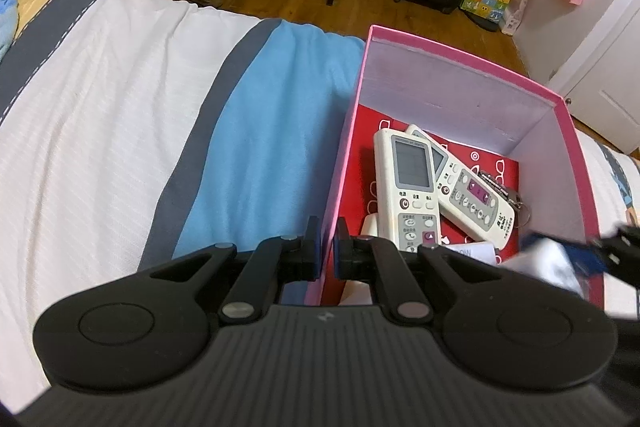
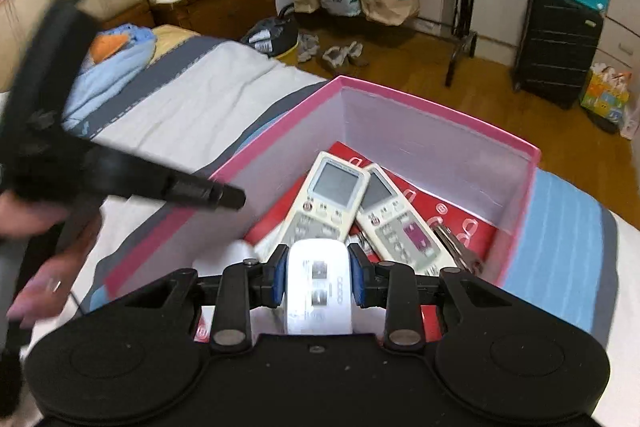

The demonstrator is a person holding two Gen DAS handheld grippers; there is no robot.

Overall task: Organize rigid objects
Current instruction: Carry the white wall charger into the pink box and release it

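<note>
Grippers: our left gripper (image 1: 328,247) pinches the pink box (image 1: 460,99) wall at 6 o'clock; our right gripper (image 2: 319,277) clamps a white device (image 2: 319,283) over two remotes (image 2: 332,199) inside.

We see our right gripper (image 2: 319,277) clamped on a white, rounded plastic device (image 2: 318,287) with grey markings, held over the near edge of a pink cardboard box (image 2: 440,115) that sits on a bed with a white, grey and blue striped cover (image 2: 208,95); inside lie two cream remote controls (image 2: 320,203) with grey screens on a red patterned sheet (image 2: 452,211); our left gripper (image 2: 224,195), blurred, reaches the box's left wall.
</note>
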